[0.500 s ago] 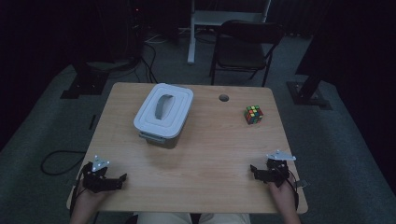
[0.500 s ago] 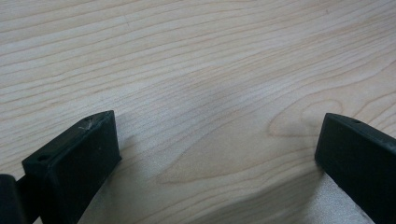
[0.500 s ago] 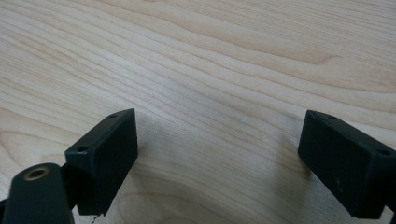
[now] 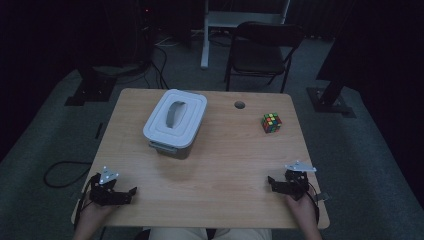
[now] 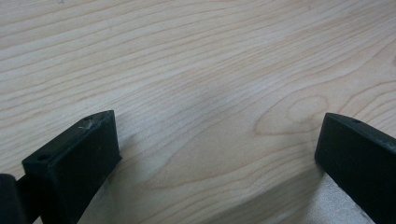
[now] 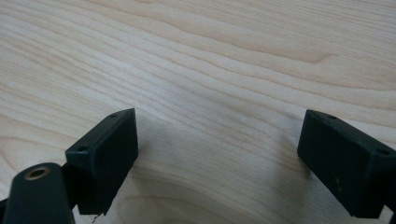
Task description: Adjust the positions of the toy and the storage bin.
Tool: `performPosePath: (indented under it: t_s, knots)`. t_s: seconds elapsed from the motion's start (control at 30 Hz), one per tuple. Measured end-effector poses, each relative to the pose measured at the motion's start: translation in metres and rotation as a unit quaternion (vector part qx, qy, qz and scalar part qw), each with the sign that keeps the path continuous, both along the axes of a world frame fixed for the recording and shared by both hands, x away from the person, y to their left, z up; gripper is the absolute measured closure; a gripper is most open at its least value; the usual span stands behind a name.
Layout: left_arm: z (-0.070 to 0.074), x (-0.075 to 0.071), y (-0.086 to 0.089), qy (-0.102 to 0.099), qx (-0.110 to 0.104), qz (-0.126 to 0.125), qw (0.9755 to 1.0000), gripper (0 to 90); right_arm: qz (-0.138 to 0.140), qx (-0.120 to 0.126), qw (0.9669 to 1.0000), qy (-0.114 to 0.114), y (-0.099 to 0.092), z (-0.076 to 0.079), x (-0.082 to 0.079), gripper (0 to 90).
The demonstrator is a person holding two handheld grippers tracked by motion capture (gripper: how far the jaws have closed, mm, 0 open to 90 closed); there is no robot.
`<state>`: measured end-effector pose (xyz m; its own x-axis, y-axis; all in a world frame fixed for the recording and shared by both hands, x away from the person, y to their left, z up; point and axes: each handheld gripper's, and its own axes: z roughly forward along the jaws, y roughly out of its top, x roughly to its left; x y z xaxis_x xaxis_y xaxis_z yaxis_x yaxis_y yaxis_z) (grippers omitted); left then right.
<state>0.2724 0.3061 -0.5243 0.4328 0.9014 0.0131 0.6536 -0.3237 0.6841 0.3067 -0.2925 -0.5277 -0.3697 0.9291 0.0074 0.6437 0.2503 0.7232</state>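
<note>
Work not yet begun: both claws are idling at the near edge.

The left claw [image 4: 131,191] and right claw [image 4: 270,182] are resting spread and empty on the surface [image 4: 225,150], well apart from the lidded bin [image 4: 175,122] and puzzle cube [image 4: 271,123].

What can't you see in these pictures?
- Inside the box: the lid covers it in the high view.
- Cube: its far and bottom faces are turned away in the high view, and its stickers are too small to read.
- Left gripper and right gripper: in their own views the bottom edge cuts off the jaws; both stand open over bare table.
</note>
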Motion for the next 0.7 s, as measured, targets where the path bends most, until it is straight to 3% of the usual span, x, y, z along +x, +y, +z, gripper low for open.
performPosePath:
  t_s: [0.17, 0.43, 0.57, 0.7]
  knots:
    - [0.002, 0.008, -0.002, 0.009, 0.006, -0.016, 0.9998, 0.5, -0.032, 0.0, 0.9995, 0.0, 0.012, 0.0, -0.001, 11.7]
    - [0.003, 0.022, -0.007, 0.015, -0.007, -0.029, 0.9994, 0.5, -0.028, 0.0, 0.9996, 0.001, 0.019, 0.0, 0.005, 11.3]
    - [0.004, 0.03, -0.008, 0.012, -0.011, -0.037, 0.9992, 0.5, -0.017, 0.016, 0.9997, 0.002, 0.027, 0.001, 0.009, 11.5]
    - [0.005, 0.038, -0.008, 0.009, -0.016, -0.041, 0.999, 0.5, -0.009, 0.001, 1.0, 0.001, 0.04, 0.001, 0.017, 12.1]
